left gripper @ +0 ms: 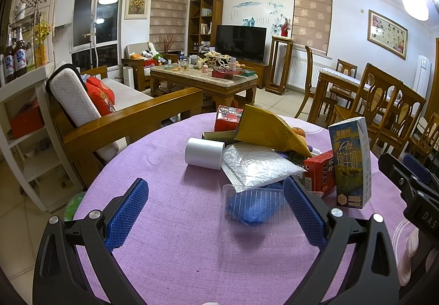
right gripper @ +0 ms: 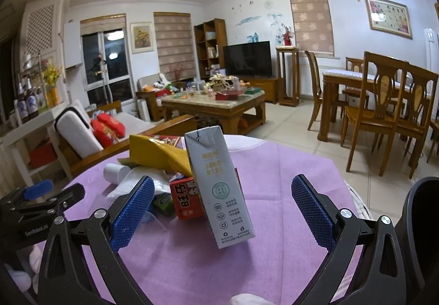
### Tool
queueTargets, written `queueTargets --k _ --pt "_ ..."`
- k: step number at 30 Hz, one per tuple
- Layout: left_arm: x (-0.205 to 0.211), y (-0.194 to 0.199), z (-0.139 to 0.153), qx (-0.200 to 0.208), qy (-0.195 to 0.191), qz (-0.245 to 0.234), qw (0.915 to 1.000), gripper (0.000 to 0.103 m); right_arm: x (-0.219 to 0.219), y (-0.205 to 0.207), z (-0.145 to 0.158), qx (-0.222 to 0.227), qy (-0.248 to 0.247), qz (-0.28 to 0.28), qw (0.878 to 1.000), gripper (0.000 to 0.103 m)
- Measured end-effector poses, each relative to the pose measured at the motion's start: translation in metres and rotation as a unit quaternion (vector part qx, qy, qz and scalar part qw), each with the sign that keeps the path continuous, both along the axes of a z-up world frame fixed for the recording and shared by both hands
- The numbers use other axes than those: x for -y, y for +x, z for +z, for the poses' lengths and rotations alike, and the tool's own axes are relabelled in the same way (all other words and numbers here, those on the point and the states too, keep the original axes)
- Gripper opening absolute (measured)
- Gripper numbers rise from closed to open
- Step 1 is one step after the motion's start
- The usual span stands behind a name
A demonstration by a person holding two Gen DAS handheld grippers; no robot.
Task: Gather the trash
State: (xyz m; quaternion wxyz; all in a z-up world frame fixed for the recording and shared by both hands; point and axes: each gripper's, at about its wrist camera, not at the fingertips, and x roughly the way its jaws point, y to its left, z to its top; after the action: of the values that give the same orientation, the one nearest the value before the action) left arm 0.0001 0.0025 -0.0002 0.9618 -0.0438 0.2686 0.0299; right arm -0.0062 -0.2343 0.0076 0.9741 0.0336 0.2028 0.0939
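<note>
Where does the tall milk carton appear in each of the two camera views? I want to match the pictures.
Left wrist view: the milk carton stands upright at the right side, beyond the open left gripper.
Right wrist view: the milk carton stands at the centre, between the fingers of the open right gripper.
Shared landmark: the red box just to the left of the carton.

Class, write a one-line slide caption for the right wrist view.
Open right gripper faces an upright milk carton beside a red box on the purple tablecloth.
</note>
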Motion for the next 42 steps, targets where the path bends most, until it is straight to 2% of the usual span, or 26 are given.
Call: queueTargets --k 33,42 --pt "0.001 0.001 0.000 -0.001 0.001 -0.003 1.0000 0.098 0.002 0.000 0.000 -0.001 0.002 0.000 1.000 0.099" --pt "-0.009 0.003 -0.004 -0.019 -0.035 -0.011 0.9991 0.098 0.002 0.002 0.000 -0.011 0.002 -0.003 1.000 0.099"
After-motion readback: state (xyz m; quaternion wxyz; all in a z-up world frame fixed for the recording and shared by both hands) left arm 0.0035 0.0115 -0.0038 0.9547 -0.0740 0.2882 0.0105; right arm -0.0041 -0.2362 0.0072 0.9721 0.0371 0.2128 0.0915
